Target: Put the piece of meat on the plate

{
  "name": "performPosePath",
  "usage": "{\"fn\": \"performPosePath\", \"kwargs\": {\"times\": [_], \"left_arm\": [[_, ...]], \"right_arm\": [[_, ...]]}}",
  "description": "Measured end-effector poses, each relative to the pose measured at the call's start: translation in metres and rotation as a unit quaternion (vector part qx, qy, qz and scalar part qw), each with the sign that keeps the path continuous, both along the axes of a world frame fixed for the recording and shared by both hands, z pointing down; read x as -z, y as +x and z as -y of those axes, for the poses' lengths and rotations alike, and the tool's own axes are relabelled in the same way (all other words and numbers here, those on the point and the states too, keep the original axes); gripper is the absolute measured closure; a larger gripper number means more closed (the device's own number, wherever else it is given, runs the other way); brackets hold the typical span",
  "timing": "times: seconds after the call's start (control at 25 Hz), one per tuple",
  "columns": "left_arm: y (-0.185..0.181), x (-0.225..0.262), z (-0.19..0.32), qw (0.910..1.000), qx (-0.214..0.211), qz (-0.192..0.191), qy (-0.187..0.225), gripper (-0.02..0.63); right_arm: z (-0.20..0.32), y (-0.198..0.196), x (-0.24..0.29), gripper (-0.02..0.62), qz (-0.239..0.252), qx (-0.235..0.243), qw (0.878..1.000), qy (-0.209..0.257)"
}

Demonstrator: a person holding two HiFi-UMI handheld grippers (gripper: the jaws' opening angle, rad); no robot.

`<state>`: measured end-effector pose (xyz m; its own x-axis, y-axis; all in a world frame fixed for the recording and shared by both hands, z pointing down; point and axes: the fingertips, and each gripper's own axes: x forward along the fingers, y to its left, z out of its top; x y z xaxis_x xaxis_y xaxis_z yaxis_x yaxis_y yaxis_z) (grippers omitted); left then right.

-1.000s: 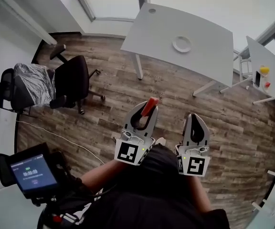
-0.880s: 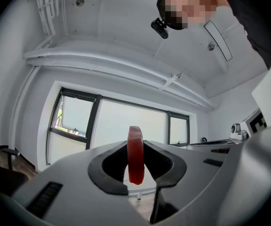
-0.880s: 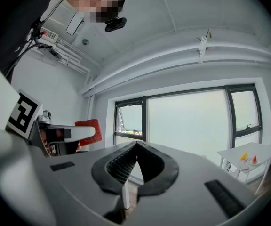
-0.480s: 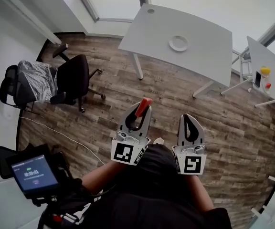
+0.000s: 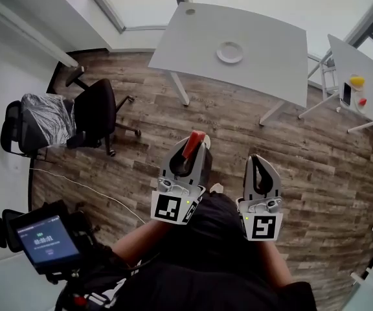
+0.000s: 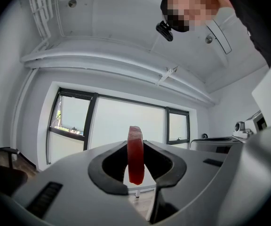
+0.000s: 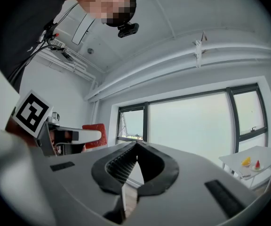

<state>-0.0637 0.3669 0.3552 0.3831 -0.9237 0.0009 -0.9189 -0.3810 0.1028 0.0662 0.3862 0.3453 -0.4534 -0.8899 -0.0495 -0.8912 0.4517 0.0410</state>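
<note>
While the carry is in hand, 2 grippers sit out in front of the person's chest, pointing level over wood floor (image 5: 238, 128).

- left gripper (image 5: 197, 149): jaws pinching the meat (image 5: 193, 142), a thin red slice held on edge, its top poking past the tips. Grip looks square.
- right gripper (image 5: 258, 161): jaws pressed together, nothing between them. Just beside the left, idle.
- chair (image 5: 96, 109): off to the left, well apart from the way ahead.
- table (image 5: 271, 37): white, farther on. The plate (image 5: 230, 52) lies on it, round, looks bare. Meat and plate are well apart, open floor between.

Judgement: pickup done, transport in hand, placing not yet begun. The next move calls for reaching the table, bringing the left gripper over the plate, lowering the slice to just above it, then spreading the jaws. Held on edge, the slice may topple on release, so aim for the plate's centre.
</note>
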Motion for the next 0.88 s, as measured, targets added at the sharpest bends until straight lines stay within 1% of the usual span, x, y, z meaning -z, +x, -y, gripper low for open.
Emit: {"fn": "performPosePath", "kwargs": {"times": [0.12,0.28,0.4,0.56,0.64,0.76,0.88], "left_arm": [[0.008,-0.005,0.015,0.9999,-0.009,-0.005,0.001,0.512],[0.015,0.000,0.016,0.9997,-0.020,-0.012,0.009,0.512],[0.020,0.003,0.019,0.9994,-0.024,-0.016,0.017,0.512],[0.022,0.002,0.020,0.9992,-0.030,-0.015,0.023,0.512],[0.020,-0.002,0.038,0.9992,-0.031,-0.016,0.019,0.512],[0.016,-0.010,0.085,0.9991,-0.040,-0.013,0.011,0.512],[0.015,-0.014,0.117,0.9986,-0.052,-0.011,0.005,0.512]], "right_arm": [[0.013,0.006,-0.008,0.591,0.002,-0.009,1.000,-0.011],[0.009,0.013,-0.006,0.591,-0.010,-0.021,1.000,-0.011],[0.011,0.021,-0.007,0.591,-0.007,-0.030,0.999,-0.018],[0.014,0.022,-0.002,0.591,0.001,-0.035,0.999,-0.011],[0.033,0.019,-0.003,0.591,0.004,-0.035,0.999,-0.012],[0.080,0.011,-0.009,0.591,0.001,-0.040,0.999,-0.021],[0.112,0.005,-0.010,0.591,0.004,-0.046,0.999,-0.029]]}}
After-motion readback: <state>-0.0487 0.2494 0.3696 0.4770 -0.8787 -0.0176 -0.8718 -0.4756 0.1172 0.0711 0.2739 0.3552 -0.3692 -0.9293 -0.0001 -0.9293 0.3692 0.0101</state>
